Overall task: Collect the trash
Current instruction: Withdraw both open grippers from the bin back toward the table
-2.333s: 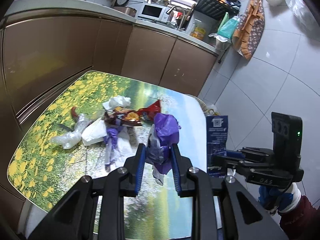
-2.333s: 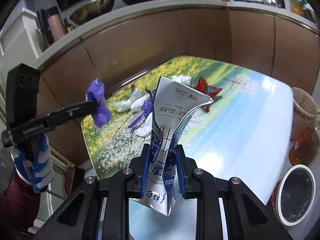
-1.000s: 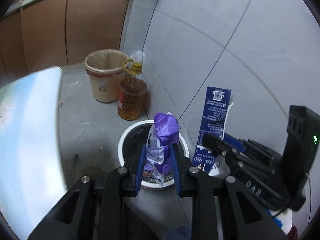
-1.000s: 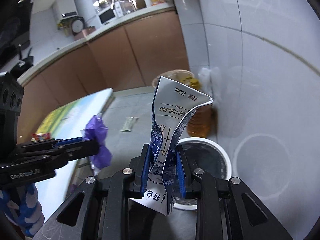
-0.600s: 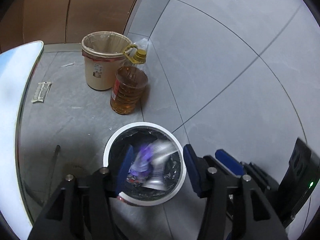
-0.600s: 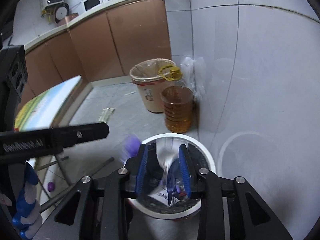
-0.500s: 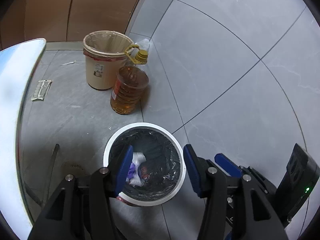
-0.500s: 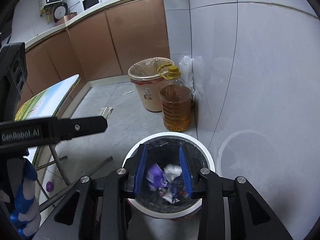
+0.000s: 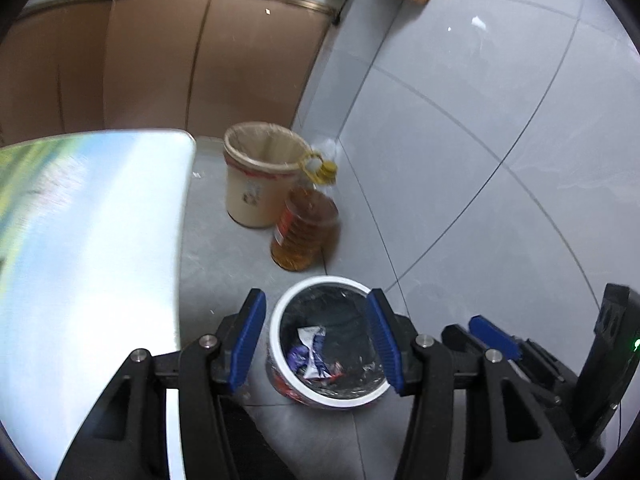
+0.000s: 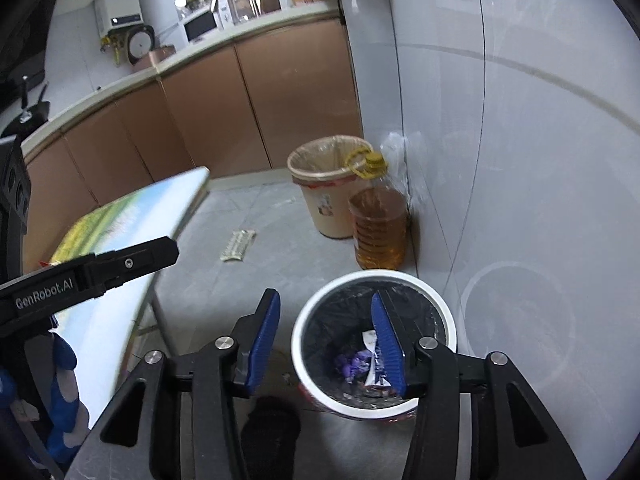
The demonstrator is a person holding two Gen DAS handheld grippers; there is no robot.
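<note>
Both claws, left claw and right claw, gape empty above the bin; only the right view shows a floor wrapper.

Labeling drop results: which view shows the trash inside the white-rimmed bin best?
Left wrist: the purple wrapper and carton scraps lie in plain sight between the open jaws, inside the white-rimmed bin. In the right wrist view, the right finger hides part of the same pile.
</note>
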